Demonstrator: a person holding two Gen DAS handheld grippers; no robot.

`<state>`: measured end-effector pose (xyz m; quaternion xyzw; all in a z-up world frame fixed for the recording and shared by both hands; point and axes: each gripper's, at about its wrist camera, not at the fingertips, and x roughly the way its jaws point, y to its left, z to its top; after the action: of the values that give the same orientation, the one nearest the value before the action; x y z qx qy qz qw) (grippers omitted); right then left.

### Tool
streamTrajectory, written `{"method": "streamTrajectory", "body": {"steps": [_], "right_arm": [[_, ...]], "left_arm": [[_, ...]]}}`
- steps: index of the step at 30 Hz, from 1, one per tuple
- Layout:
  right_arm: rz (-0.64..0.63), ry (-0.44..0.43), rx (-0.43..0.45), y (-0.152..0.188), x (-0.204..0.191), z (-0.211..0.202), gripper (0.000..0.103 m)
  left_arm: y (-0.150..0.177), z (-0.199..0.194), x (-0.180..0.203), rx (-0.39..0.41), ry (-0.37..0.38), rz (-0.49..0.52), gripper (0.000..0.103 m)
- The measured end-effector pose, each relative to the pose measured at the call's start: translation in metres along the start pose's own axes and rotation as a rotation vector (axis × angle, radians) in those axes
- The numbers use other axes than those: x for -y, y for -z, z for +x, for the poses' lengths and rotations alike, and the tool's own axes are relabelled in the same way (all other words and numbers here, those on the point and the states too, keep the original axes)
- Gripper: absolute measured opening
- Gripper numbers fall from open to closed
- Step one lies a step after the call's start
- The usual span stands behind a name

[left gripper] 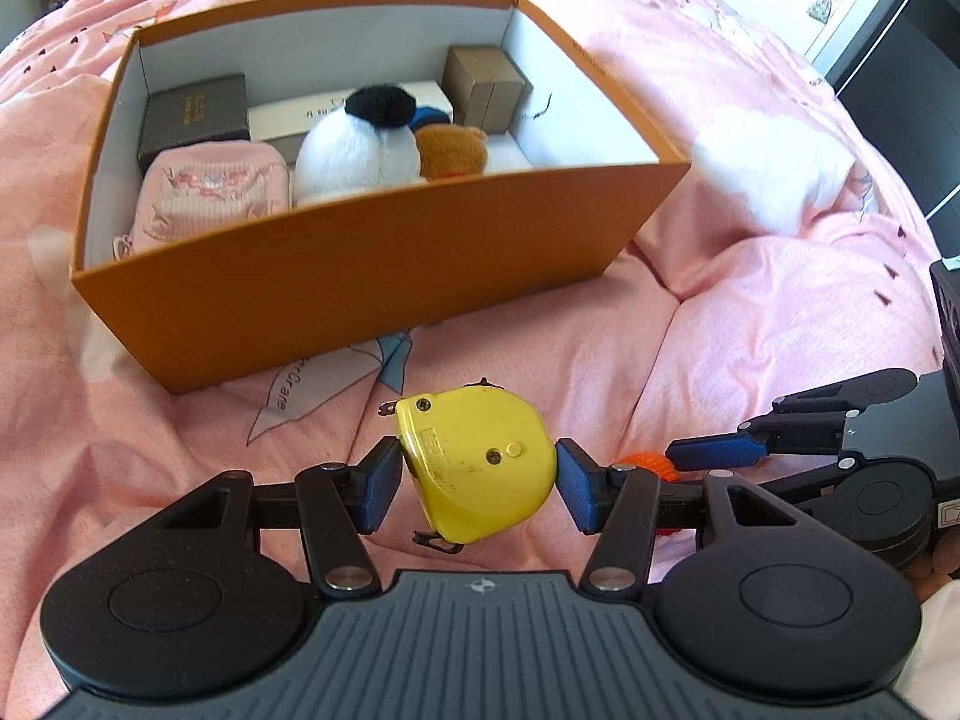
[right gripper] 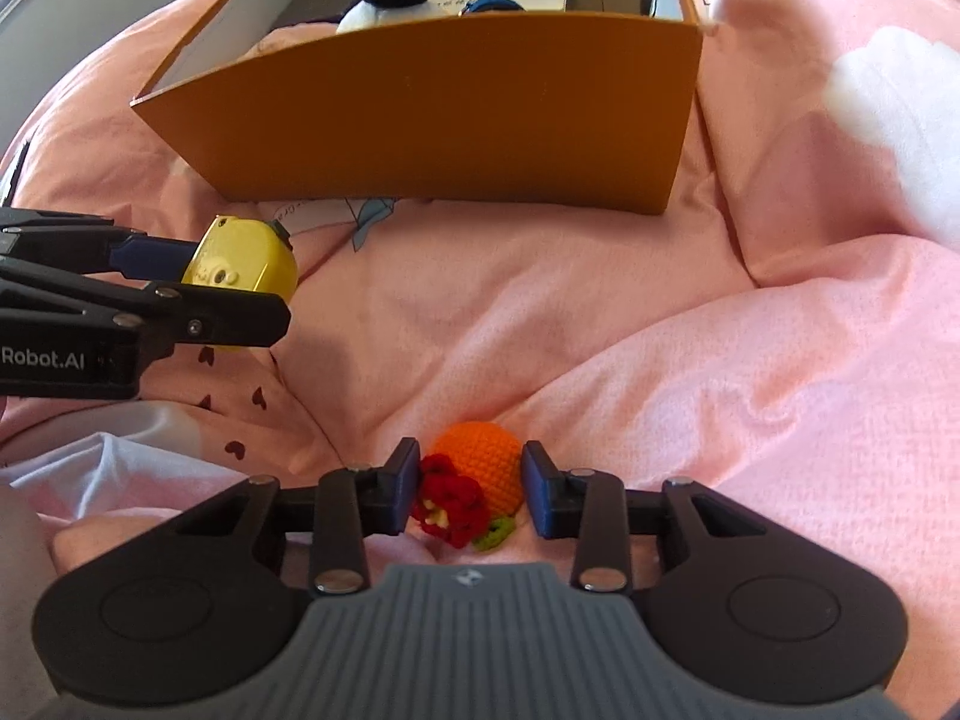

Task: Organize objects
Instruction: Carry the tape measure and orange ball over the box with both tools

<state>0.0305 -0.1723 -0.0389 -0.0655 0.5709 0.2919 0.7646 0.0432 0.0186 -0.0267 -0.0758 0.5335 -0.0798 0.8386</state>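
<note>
My left gripper (left gripper: 477,480) is shut on a yellow tape measure (left gripper: 480,468), holding it by its flat sides above the pink quilt, just in front of the orange box (left gripper: 360,276). The right wrist view shows that tape measure (right gripper: 240,264) at the left. My right gripper (right gripper: 471,486) points down at a crocheted orange ball with a red flower (right gripper: 480,468) that lies on the quilt. The ball sits between the blue pads, looks unsqueezed, and the jaws stand open around it. Inside the box are a panda plush (left gripper: 354,150), a brown plush (left gripper: 450,150) and a pink pouch (left gripper: 210,192).
The box also holds a dark case (left gripper: 195,114), a long white carton (left gripper: 300,111) and a tan carton (left gripper: 486,84) along its far wall. The rumpled pink quilt (right gripper: 660,330) folds up at the right. Dark furniture (left gripper: 912,60) and a door stand beyond the bed.
</note>
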Motion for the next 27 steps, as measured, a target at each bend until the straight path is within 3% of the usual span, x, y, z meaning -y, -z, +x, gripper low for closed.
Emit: {"method": "streamTrajectory", "body": {"steps": [9,16,21,27], "right_arm": [[-0.097,-0.026,0.206,-0.029,-0.009,-0.059,0.036],[-0.21,0.02,0.344,-0.07,-0.016,-0.091,0.036],[-0.246,0.052,0.375,-0.099,-0.009,-0.092,0.036],[-0.298,0.056,0.315,-0.134,0.003,-0.069,0.036]], "left_arm": [[-0.018,-0.024,0.007,0.087,0.043,0.014,0.063],[-0.047,-0.041,0.006,0.171,0.072,0.011,0.063],[-0.076,-0.039,0.0,0.194,0.079,0.017,0.063],[-0.109,-0.026,-0.026,0.177,0.053,0.016,0.063]]}}
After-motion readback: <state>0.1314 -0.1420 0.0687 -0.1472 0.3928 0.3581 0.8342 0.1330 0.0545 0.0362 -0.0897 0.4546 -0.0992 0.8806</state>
